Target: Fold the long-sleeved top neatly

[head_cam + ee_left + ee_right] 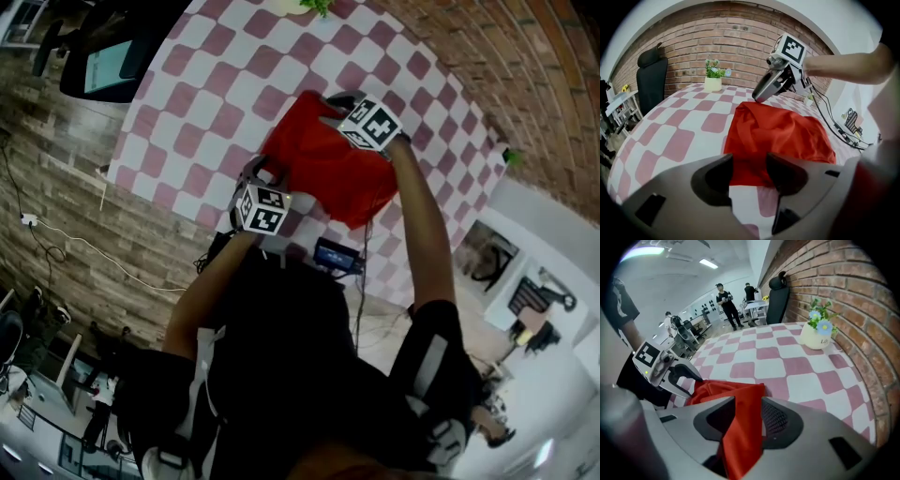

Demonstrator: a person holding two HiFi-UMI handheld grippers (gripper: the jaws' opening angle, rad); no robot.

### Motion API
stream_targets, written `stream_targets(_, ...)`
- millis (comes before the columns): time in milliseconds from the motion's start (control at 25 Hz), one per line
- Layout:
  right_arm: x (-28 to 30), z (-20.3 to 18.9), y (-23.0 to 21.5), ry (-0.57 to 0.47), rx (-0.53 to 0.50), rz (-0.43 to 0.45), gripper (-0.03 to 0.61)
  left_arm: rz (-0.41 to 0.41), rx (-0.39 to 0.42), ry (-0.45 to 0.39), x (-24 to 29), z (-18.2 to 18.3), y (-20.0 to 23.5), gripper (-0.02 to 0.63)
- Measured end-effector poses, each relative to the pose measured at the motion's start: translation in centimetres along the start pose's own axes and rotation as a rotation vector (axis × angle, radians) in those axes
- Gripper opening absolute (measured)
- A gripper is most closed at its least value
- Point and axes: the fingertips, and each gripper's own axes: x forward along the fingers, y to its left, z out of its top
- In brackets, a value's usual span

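Note:
A red long-sleeved top [328, 169] lies bunched on the pink-and-white checkered table [216, 84]. My left gripper [255, 178] is at its near left corner. In the left gripper view the jaws [749, 171] stand apart over the top's near edge [783, 131], with red cloth and bare table showing in the gap. My right gripper [333, 101] is at the far corner and points steeply down. In the right gripper view a fold of the top [740, 394] runs loosely through the gap of the parted jaws [747, 420]. Each gripper shows in the other's view: the right [759, 96], the left [691, 380].
A small potted plant [712, 83] stands at the table's far side by the brick wall. A black office chair [650, 79] is beyond the table's left end. Cables [834, 126] and a small device [336, 255] lie along the near right edge. People [726, 305] stand far off.

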Motion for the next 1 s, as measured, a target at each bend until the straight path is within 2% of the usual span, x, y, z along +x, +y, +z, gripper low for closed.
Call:
stream_targets(120, 1.7, -0.4, -0.6, 0.059, -0.003, 0.072, 0.169, 0.007, -0.010, 0.020, 0.3, -0.2, 0.3, 0.206)
stream_targets(360, 4.0, -1.3, -0.8, 0.160, -0.013, 0.146, 0.178, 0.000, -0.034, 0.087, 1.3, -1.2, 0.9, 0.206)
stream_targets(480, 4.8, -1.4, -0.6, 0.183, -0.045, 0.148, 0.178, -0.010, -0.034, 0.104, 1.7, -1.5, 0.8, 0.195)
stream_targets(600, 5.2, -1.3, -0.4, 0.182, -0.025, 0.151, 0.175, -0.021, -0.025, 0.115, 1.7, -1.6, 1.0, 0.154)
stream_targets(760, 5.3, -1.9, -1.3, 0.170, 0.028, 0.113, 0.153, -0.047, -0.002, 0.120, 1.5, -2.0, 1.4, 0.048)
stream_targets(880, 5.3, -1.9, -1.6, 0.146, 0.096, 0.103, 0.140, -0.092, 0.015, 0.135, 1.5, -2.1, 1.6, 0.043)
stream_targets(1000, 4.9, -2.6, -1.9, 0.123, 0.166, 0.091, 0.126, -0.141, 0.066, 0.157, 1.5, -2.0, 1.6, 0.038)
